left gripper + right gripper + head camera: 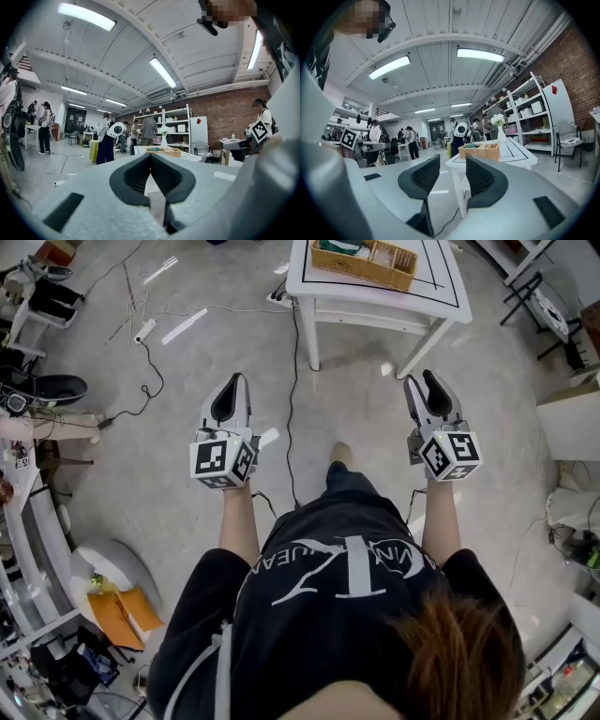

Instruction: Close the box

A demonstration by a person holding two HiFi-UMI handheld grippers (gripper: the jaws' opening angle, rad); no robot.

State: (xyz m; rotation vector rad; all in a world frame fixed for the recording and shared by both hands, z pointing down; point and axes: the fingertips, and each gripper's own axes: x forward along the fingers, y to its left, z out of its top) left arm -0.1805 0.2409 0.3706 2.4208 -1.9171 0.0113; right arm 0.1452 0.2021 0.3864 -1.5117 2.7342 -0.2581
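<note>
White table [375,304] bearing wicker basket [366,263] ahead; left gripper [235,380] fingers together, right gripper [421,378] fingers wide, empty.

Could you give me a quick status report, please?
Left gripper shut, empty; right gripper open, empty. Wicker box on white table ahead, untouched. Cable on floor between.

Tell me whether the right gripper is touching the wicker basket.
Apart. The head view shows bare floor between the right gripper and the white table carrying the wicker basket.

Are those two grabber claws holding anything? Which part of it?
Nothing is held. The grey left gripper is shut with nothing between its jaws. The grey right gripper has its jaws apart around empty air.
</note>
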